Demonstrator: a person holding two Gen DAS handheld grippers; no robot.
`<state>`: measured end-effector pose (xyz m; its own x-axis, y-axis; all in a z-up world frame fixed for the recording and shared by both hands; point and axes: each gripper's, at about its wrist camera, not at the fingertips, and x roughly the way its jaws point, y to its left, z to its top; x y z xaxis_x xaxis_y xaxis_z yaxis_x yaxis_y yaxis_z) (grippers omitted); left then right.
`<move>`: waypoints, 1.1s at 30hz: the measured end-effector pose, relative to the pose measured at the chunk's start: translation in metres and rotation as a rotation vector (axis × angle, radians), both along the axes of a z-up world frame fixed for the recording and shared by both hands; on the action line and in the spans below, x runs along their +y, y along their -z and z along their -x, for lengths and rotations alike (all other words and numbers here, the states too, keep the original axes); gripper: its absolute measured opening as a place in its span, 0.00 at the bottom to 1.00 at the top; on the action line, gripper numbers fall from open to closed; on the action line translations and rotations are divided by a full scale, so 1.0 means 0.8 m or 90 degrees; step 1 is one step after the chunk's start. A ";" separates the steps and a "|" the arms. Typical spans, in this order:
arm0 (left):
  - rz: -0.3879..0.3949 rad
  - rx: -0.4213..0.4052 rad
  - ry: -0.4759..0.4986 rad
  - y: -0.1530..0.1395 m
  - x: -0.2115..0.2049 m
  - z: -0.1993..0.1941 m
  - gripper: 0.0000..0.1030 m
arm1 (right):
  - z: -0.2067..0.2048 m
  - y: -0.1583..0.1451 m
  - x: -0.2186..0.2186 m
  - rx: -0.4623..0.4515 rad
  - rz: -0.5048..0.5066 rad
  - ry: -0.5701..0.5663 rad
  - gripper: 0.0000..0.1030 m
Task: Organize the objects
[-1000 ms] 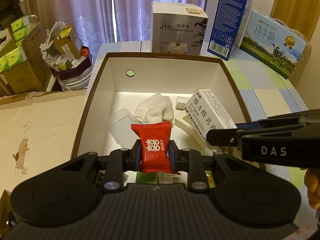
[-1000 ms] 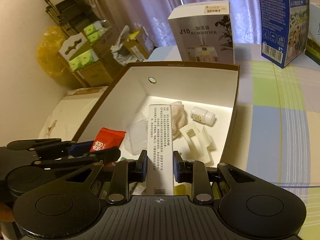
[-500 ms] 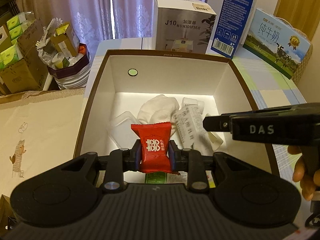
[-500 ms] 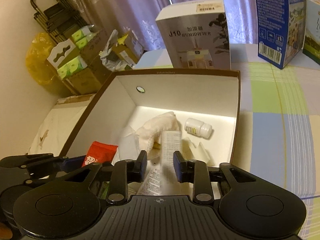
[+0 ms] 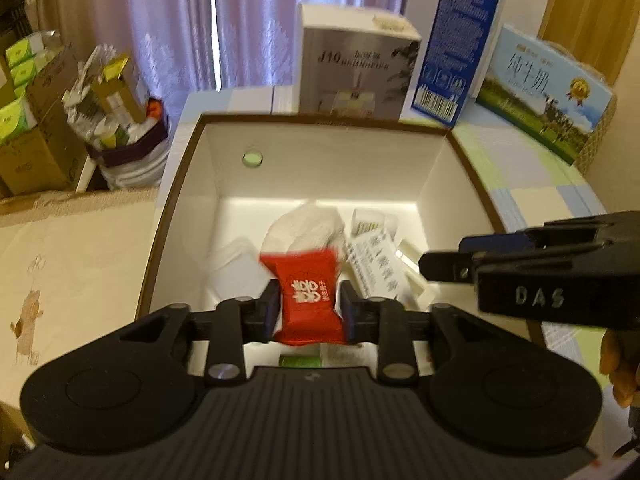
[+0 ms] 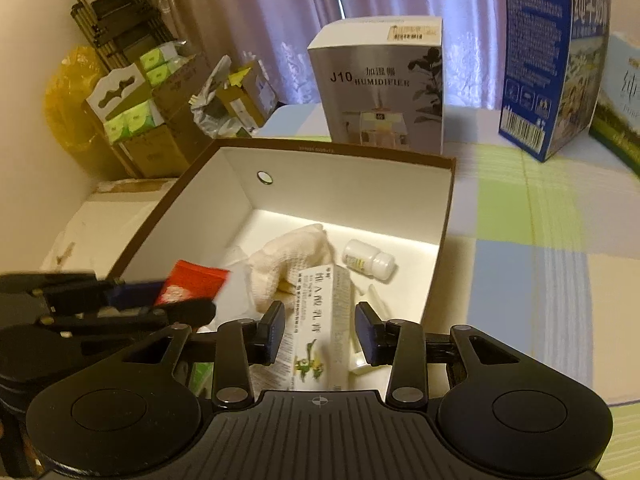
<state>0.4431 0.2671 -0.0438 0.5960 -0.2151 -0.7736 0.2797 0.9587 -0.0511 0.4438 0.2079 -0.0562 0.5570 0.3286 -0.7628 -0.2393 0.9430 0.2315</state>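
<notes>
Left gripper [image 5: 308,306] clamped on a red candy packet [image 5: 307,295], held above the near end of the brown-rimmed box [image 5: 320,121]. Right gripper [image 6: 319,326] spread wide, holding nothing. Only in the right wrist view: a small white bottle [image 6: 367,259] lying on the box floor and the ointment carton [image 6: 320,320] resting below the parted fingers. White cloth [image 5: 304,226] bunched mid-box, touching the carton. Humidifier box [image 6: 380,84] upright just behind the far wall, blue carton [image 5: 456,52] beside it.
</notes>
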 end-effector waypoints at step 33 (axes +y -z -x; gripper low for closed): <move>0.017 -0.048 -0.108 -0.066 0.026 0.140 0.99 | 0.146 -0.049 -0.058 -0.015 -0.015 0.026 0.65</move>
